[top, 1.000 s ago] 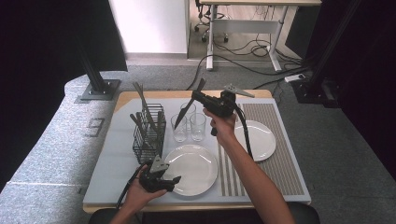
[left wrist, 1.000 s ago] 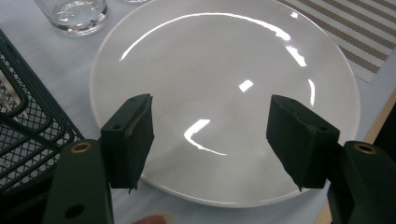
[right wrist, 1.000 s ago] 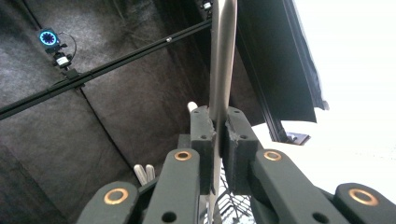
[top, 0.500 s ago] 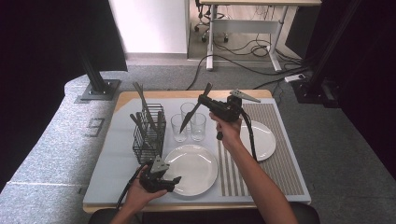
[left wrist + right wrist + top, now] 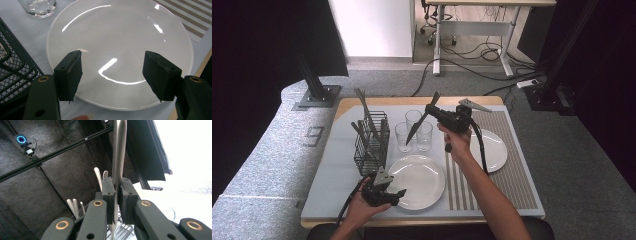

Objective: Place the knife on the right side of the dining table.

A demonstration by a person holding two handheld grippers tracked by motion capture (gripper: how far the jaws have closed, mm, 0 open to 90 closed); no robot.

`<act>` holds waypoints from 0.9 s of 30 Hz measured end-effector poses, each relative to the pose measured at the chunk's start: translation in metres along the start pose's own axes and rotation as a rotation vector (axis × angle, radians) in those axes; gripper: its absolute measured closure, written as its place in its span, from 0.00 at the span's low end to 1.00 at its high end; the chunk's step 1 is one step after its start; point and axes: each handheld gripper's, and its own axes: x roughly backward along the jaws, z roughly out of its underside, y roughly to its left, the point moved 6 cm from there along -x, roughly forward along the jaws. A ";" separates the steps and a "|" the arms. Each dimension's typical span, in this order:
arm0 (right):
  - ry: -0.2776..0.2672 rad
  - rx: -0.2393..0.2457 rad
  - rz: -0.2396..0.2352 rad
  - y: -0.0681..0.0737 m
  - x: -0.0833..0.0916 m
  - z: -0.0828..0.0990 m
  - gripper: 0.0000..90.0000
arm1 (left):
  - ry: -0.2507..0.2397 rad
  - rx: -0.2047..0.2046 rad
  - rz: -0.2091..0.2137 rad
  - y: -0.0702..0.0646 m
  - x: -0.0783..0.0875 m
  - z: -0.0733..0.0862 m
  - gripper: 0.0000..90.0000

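High view puts the right gripper (image 5: 432,111) just above the middle of the frame, raised over the desk (image 5: 337,175), its jaws clamped on a piece of metal cutlery (image 5: 422,119) that slants from upper right to lower left, with its lower tip over the three clear glasses (image 5: 424,136). Which kind of utensil it is I cannot tell. Right gripper view shows the same grip close up: the two black pads (image 5: 109,192) pressed tight against the flat steel handle (image 5: 118,152), which rises to the top of the frame, with more cutlery handles (image 5: 98,178) standing up behind at lower left. Left of the glasses in the high view stands a black wire caddy (image 5: 371,142) with utensils sticking up out of it. At the lower middle of that frame the left gripper (image 5: 398,194) is held low by the person's hand, just at the near-left rim of a white plate (image 5: 419,180). Left gripper view shows its jaws standing well apart with nothing between them, the plate (image 5: 120,45) lying under them and the caddy's mesh (image 5: 15,67) at the left edge. A second white plate (image 5: 492,150) lies on the striped mat (image 5: 517,175) at the right.
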 end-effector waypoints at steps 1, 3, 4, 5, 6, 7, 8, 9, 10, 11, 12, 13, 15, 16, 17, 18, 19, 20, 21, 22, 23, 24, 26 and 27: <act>-0.001 -0.001 0.000 0.000 0.001 0.000 0.93 | 0.000 0.001 0.000 0.000 0.000 0.000 0.36; -0.002 -0.003 0.001 0.000 0.002 0.000 0.93 | -0.001 0.001 -0.001 0.000 0.000 0.000 0.36; -0.002 -0.003 0.001 -0.001 0.002 0.000 0.93 | -0.001 0.001 -0.001 0.000 0.000 0.000 0.36; -0.002 -0.004 0.001 -0.001 0.003 0.000 0.93 | 0.000 0.000 -0.001 0.000 -0.001 0.000 0.36; -0.003 -0.004 0.002 -0.001 0.004 0.000 0.93 | 0.000 0.000 -0.001 0.000 -0.001 0.000 0.36; -0.004 -0.003 0.003 -0.002 0.005 0.000 0.93 | 0.000 0.000 -0.001 0.000 -0.001 0.000 0.36; -0.005 -0.006 0.004 -0.002 0.006 0.000 0.93 | 0.000 0.000 -0.001 0.000 -0.001 0.000 0.36; -0.007 -0.006 0.005 -0.003 0.007 0.000 0.93 | 0.000 0.001 -0.002 0.000 -0.001 0.000 0.36; -0.008 -0.005 0.007 -0.004 0.008 0.000 0.93 | 0.000 0.001 -0.002 0.000 -0.001 0.000 0.36; -0.010 -0.009 0.007 -0.004 0.010 -0.001 0.93 | 0.000 0.001 -0.002 0.000 -0.001 0.000 0.36; -0.011 -0.007 0.009 -0.005 0.011 -0.001 0.93 | 0.001 0.001 -0.002 0.000 -0.001 0.000 0.36; -0.012 -0.009 0.010 -0.006 0.012 -0.001 0.93 | 0.001 0.001 -0.002 0.000 -0.001 0.000 0.36; -0.010 -0.006 0.017 -0.008 0.015 -0.001 0.93 | 0.000 0.002 -0.002 0.000 -0.001 0.000 0.36; -0.011 -0.003 0.022 -0.009 0.016 -0.001 0.93 | -0.001 0.003 -0.002 0.001 -0.001 0.000 0.36; -0.011 0.000 0.025 -0.010 0.018 -0.001 0.93 | -0.001 0.003 -0.002 0.001 -0.001 0.000 0.36; -0.012 -0.004 0.028 -0.012 0.019 -0.001 0.93 | -0.001 0.003 -0.002 0.000 -0.001 0.000 0.36; -0.012 -0.006 0.030 -0.013 0.021 0.000 0.93 | -0.001 0.001 -0.003 0.001 -0.001 0.000 0.36; -0.013 -0.005 0.034 -0.014 0.022 0.000 0.93 | 0.001 0.001 -0.003 0.001 -0.001 0.000 0.36; -0.014 -0.006 0.036 -0.016 0.024 0.000 0.93 | 0.001 0.001 -0.003 0.001 -0.001 0.000 0.36; -0.016 -0.009 0.039 -0.017 0.025 0.000 0.93 | 0.000 0.001 -0.003 0.001 -0.001 0.000 0.36; -0.017 -0.012 0.043 -0.019 0.027 0.000 0.93 | 0.000 0.002 -0.003 0.001 -0.001 0.000 0.36; -0.018 -0.013 0.046 -0.020 0.028 0.000 0.93 | -0.003 0.006 -0.003 0.001 -0.001 0.000 0.36; -0.019 -0.017 0.053 -0.023 0.030 0.000 0.93 | -0.002 0.006 -0.003 0.001 -0.001 0.000 0.36; -0.020 -0.017 0.056 -0.025 0.031 0.000 0.93 | -0.003 0.006 -0.003 0.001 -0.001 0.000 0.36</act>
